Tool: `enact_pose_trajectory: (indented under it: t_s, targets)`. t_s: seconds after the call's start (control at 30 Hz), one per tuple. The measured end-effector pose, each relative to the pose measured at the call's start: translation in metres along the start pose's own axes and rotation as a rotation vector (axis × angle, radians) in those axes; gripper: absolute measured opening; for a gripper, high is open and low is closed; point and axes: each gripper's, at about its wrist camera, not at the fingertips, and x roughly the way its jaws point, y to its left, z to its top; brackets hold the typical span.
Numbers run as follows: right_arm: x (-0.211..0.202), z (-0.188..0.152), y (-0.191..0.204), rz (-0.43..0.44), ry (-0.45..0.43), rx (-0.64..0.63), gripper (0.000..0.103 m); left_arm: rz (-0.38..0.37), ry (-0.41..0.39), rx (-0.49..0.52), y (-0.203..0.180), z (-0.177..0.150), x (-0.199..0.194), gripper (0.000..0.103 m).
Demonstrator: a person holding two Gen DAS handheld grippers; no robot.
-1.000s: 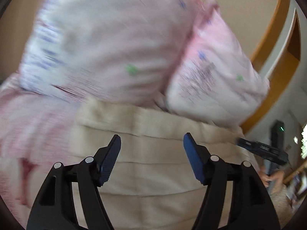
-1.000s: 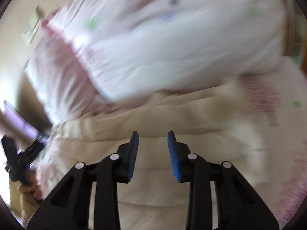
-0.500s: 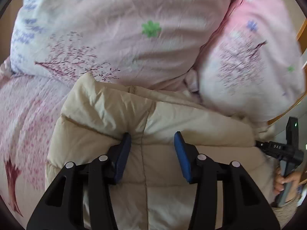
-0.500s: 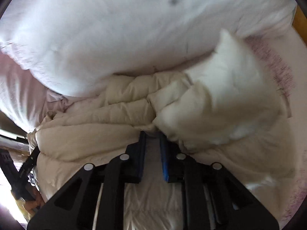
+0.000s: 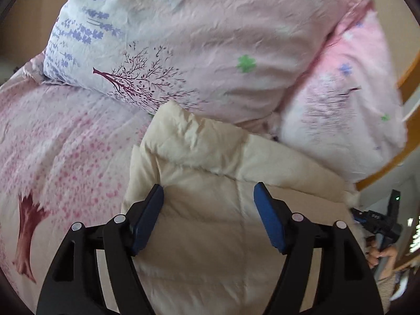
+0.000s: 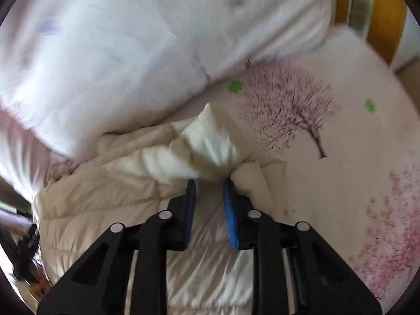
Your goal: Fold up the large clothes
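Note:
A cream quilted puffer jacket (image 5: 210, 210) lies on a bed with a pink tree-print sheet (image 5: 65, 144). My left gripper (image 5: 208, 197) is open and empty, just above the jacket's folded upper part. In the right wrist view the same jacket (image 6: 105, 197) is bunched up. My right gripper (image 6: 209, 183) is nearly shut on a raised fold of the jacket (image 6: 210, 144), with a narrow gap between the blue pads. The right gripper also shows at the far right of the left wrist view (image 5: 378, 223).
Two large pillows in pink and white print (image 5: 197, 39) (image 5: 346, 110) lean against the wall just behind the jacket. A wooden bed frame (image 5: 388, 165) runs on the right. The bedsheet (image 6: 328, 170) extends to the right of the jacket.
My left gripper has opened wider and pulled back from the jacket. My right gripper has moved right, dragging the pinched fold of the jacket with it, and its fingers stand slightly wider.

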Motion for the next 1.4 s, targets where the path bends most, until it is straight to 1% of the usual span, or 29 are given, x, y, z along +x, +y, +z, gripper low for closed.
enact_pose_trajectory:
  t_s: [0.07,0.17,0.23,0.3,0.37,0.4,0.47,0.5,0.53,0.57,0.6,0.63,0.67,0.7,0.77,0.9,1.03,1.17,1.27,1.33,1.37,1.4]
  targets:
    - [-0.029,-0.023,-0.003,0.086,-0.028,-0.031,0.029,-0.059,-0.022,0.012,0.001,-0.01,-0.024,0.072]
    - [-0.048,-0.055,-0.001,0.133,-0.042,-0.071,0.03,-0.127,-0.048,0.037,0.002,-0.029,-0.048,0.078]
    - [-0.039,-0.068,0.001,0.11,-0.021,-0.083,0.033,-0.12,-0.044,0.054,0.002,-0.039,-0.049,0.078]
    - [-0.015,-0.074,-0.003,0.071,0.023,-0.075,0.032,-0.092,-0.005,0.052,0.005,-0.046,-0.037,0.078]
    - [0.01,-0.078,-0.007,0.083,0.069,-0.058,0.032,-0.081,0.028,0.027,0.016,-0.052,-0.025,0.078]
    - [0.014,-0.077,-0.008,0.091,0.071,-0.052,0.032,-0.074,0.039,0.021,0.018,-0.055,-0.021,0.078]
    - [0.003,-0.076,-0.008,0.097,0.056,-0.04,0.034,-0.088,0.043,0.009,0.022,-0.057,-0.026,0.078]
    - [-0.008,-0.076,-0.01,0.124,0.036,-0.035,0.043,-0.112,0.035,0.003,0.024,-0.059,-0.035,0.078]
    - [-0.019,-0.075,-0.014,0.151,0.007,-0.024,0.058,-0.145,0.012,-0.008,0.029,-0.06,-0.048,0.078]
    - [-0.035,-0.075,-0.023,0.17,-0.041,0.0,0.066,-0.156,-0.006,-0.019,0.035,-0.063,-0.059,0.079]
    - [-0.043,-0.075,-0.029,0.172,-0.067,0.014,0.077,-0.164,-0.027,-0.036,0.044,-0.063,-0.07,0.084]
    - [-0.048,-0.075,-0.037,0.169,-0.086,0.031,0.082,-0.164,-0.036,-0.048,0.051,-0.064,-0.075,0.086]
    - [-0.05,-0.073,-0.047,0.166,-0.087,0.054,0.082,-0.158,-0.038,-0.061,0.057,-0.064,-0.077,0.086]
    - [-0.048,-0.073,-0.056,0.172,-0.065,0.081,0.082,-0.148,-0.032,-0.075,0.064,-0.065,-0.077,0.086]
    - [-0.034,-0.072,-0.071,0.211,0.006,0.133,0.082,-0.143,0.005,-0.124,0.08,-0.067,-0.07,0.086]
    - [-0.01,-0.073,-0.075,0.254,0.076,0.15,0.082,-0.171,0.07,-0.183,0.098,-0.076,-0.056,0.086]
    - [0.001,-0.076,-0.069,0.278,0.112,0.137,0.082,-0.218,0.11,-0.197,0.094,-0.081,-0.043,0.086]
    - [0.008,-0.078,-0.066,0.302,0.144,0.113,0.082,-0.236,0.137,-0.195,0.09,-0.086,-0.035,0.086]
    - [0.012,-0.08,-0.061,0.318,0.147,0.086,0.084,-0.251,0.137,-0.194,0.087,-0.087,-0.032,0.086]
    - [0.015,-0.084,-0.055,0.362,0.161,0.093,0.082,-0.273,0.143,-0.199,0.085,-0.089,-0.03,0.086]
    - [0.018,-0.086,-0.053,0.408,0.184,0.096,0.08,-0.282,0.146,-0.2,0.083,-0.089,-0.029,0.086]
    - [0.021,-0.088,-0.049,0.42,0.197,0.09,0.077,-0.283,0.147,-0.194,0.081,-0.09,-0.028,0.086]
